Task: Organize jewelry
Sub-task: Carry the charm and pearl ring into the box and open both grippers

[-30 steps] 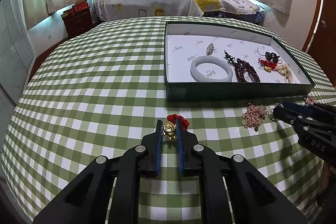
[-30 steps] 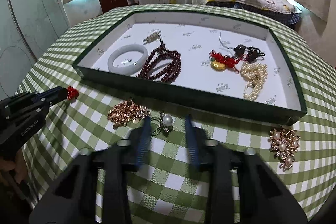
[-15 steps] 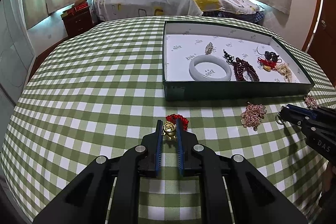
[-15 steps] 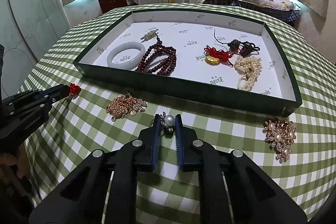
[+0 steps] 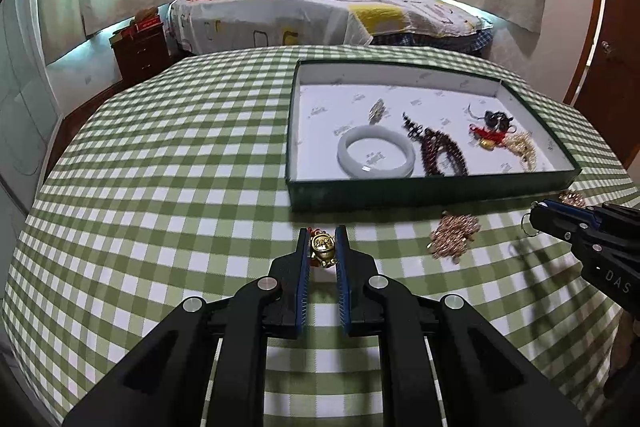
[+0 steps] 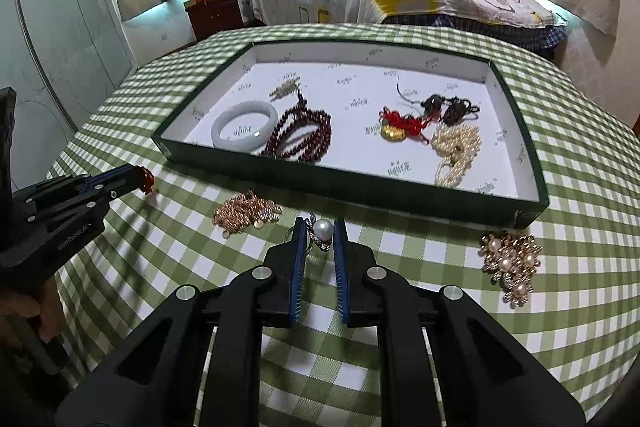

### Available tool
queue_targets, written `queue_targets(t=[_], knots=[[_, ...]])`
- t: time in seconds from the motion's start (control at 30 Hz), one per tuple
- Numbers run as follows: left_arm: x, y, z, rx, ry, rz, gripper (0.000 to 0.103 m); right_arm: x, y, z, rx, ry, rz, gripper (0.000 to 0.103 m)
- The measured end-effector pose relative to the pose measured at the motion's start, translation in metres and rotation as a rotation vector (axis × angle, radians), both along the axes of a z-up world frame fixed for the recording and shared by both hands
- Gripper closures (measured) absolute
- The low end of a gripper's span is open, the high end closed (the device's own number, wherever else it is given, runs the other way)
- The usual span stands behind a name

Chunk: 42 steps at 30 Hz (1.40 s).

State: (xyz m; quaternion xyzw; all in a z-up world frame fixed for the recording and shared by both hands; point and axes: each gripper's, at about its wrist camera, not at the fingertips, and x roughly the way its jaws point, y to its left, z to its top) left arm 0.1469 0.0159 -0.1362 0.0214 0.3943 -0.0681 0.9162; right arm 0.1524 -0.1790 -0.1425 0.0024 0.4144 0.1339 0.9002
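Left wrist view: left tongs (image 5: 323, 247) clamp a gold charm (image 5: 322, 247) above the tabletop (image 5: 160, 187); tray (image 5: 432, 187) at 1 o'clock.
Right wrist view: right tongs (image 6: 320, 233) grip a pearl ring (image 6: 321, 230); tray at 12 o'clock, brooch (image 6: 510, 263) at 3 o'clock.

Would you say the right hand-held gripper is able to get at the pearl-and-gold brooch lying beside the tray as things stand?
Probably not yet. The right hand-held gripper is shut on the pearl ring, so it has no free grasp. The path itself looks free: the pearl-and-gold brooch lies uncovered on the tablecloth.
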Motion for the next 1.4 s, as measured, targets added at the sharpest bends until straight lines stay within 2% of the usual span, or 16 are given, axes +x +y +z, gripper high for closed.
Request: queue_targets(t=[0.27,0.5,0.63,0.9,1.03,1.4], knots=[[0.004,-0.014,0.024,-0.023,-0.055,-0.036,0.09,-0.001,-0.006,0.024,0.017,-0.057,-0.011,0.089],[0.026,-0.03,0.044,-0.064,-0.098,-0.069,0.09,0.017,-0.016,0.044,0.014,-0.118,-0.03,0.089],[0.046,-0.043,0.056,-0.067,-0.142,-0.085,0.09,0.036,-0.02,0.057,0.005,-0.166,-0.044,0.089],[0.101,-0.07,0.063,-0.09,-0.153,-0.101,0.09,0.091,-0.032,0.062,-0.006,-0.199,-0.071,0.089],[0.126,-0.085,0.053,-0.081,-0.119,-0.108,0.09,0.12,-0.037,0.05,-0.008,-0.16,-0.076,0.089],[0.182,-0.111,0.003,-0.039,0.068,-0.097,0.09,0.176,-0.042,0.011,-0.016,-0.017,-0.07,0.089]])
